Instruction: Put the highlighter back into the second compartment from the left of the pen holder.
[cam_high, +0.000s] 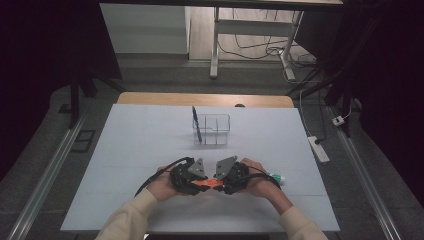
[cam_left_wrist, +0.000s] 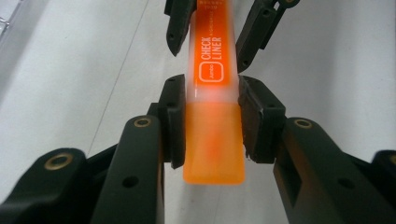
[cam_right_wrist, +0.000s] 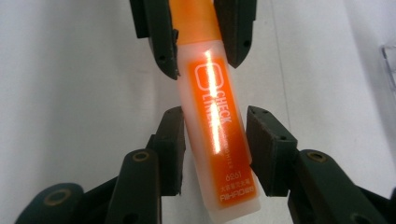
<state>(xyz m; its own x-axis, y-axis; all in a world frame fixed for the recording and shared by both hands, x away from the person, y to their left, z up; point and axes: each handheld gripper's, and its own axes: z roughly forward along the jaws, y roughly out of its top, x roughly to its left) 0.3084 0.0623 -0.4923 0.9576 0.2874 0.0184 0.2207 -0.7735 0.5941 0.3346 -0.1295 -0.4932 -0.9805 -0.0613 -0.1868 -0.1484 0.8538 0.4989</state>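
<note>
The flat plastic highlighter pen is bright orange with white "CHECK LINER" lettering; black jaws, pale white surface.

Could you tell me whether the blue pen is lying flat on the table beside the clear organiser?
No, the blue pen stands upright in the left compartment of the clear organiser, leaning against its wall.

Both forearms enter the high view from six o'clock and converge at centre. The left gripper points toward three o'clock, jaws clamped tight on the cap end of an orange highlighter. The right gripper faces it toward nine o'clock, its jaws straddling the barrel with small gaps at the pads.
</note>
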